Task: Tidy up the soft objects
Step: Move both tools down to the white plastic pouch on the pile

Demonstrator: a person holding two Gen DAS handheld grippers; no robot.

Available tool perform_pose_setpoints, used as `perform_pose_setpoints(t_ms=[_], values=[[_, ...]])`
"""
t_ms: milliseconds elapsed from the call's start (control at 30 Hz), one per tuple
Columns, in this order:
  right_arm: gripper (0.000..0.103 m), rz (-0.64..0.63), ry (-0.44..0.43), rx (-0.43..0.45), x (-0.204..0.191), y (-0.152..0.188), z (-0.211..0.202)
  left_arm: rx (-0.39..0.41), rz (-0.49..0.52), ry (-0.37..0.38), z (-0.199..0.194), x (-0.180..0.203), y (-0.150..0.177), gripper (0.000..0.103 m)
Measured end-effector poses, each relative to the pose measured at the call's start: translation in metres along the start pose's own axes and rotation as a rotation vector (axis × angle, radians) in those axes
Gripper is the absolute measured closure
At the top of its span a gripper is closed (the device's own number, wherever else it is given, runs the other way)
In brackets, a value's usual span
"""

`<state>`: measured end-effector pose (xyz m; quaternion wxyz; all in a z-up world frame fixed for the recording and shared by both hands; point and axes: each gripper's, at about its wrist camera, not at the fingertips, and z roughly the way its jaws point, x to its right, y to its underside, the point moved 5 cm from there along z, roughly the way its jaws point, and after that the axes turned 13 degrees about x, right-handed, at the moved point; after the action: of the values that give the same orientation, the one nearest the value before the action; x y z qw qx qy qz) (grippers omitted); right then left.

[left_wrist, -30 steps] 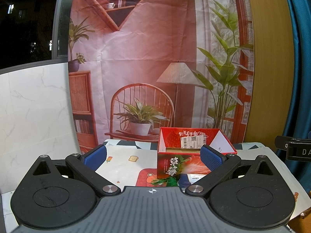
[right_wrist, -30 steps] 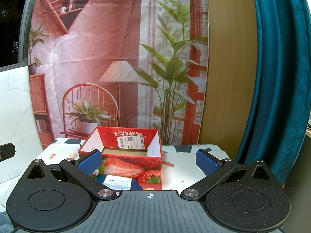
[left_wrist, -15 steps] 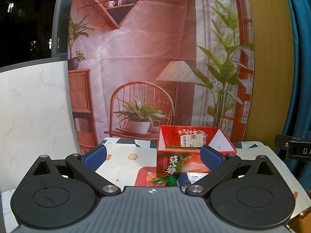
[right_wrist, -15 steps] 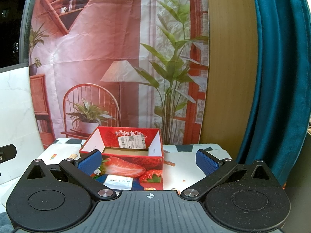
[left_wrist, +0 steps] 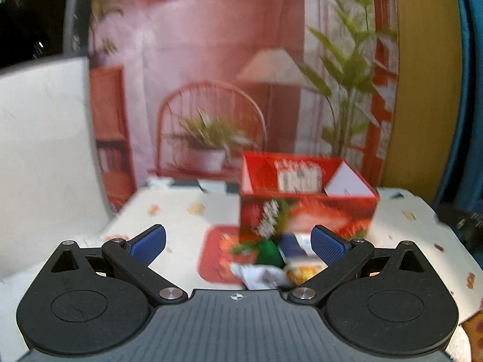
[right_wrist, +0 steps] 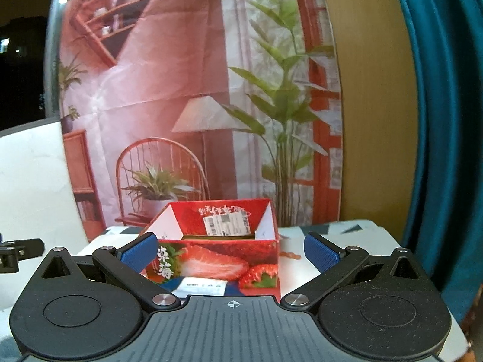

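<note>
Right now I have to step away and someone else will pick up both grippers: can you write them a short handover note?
Left hand-held gripper: open, empty, above the table.
Right hand-held gripper: open, empty, facing the box.
The red strawberry box stands open on the patterned tablecloth; only a white label shows inside, on its back wall.
A small heap of soft packets lies on the cloth just in front of the box, blurred in the left view; a blue and white one shows in the right view.
Done: nothing visibly packed.
Left: probably pick up the packets and place them in the box.
</note>
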<state>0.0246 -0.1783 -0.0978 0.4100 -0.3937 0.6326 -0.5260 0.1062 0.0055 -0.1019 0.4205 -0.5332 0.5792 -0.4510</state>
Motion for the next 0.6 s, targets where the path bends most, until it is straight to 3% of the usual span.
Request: perform_pose_setpoints(t_ms=[200,367,600], values=[[0.000,0.006,-0.025,-0.160,0.000,0.064,0.032,-0.102,0.016,0.055,0.037,0.002,0.047,0.002],[0.001,0.022,-0.030,-0.229,0.001,0.108,0.048,-0.218,0.021,0.106,0.059,0.007,0.089,0.016],[0.022,0.023,-0.090,-0.335,-0.004,0.150,0.056,-0.326,-0.051,0.178,0.072,0.011,0.126,0.033]])
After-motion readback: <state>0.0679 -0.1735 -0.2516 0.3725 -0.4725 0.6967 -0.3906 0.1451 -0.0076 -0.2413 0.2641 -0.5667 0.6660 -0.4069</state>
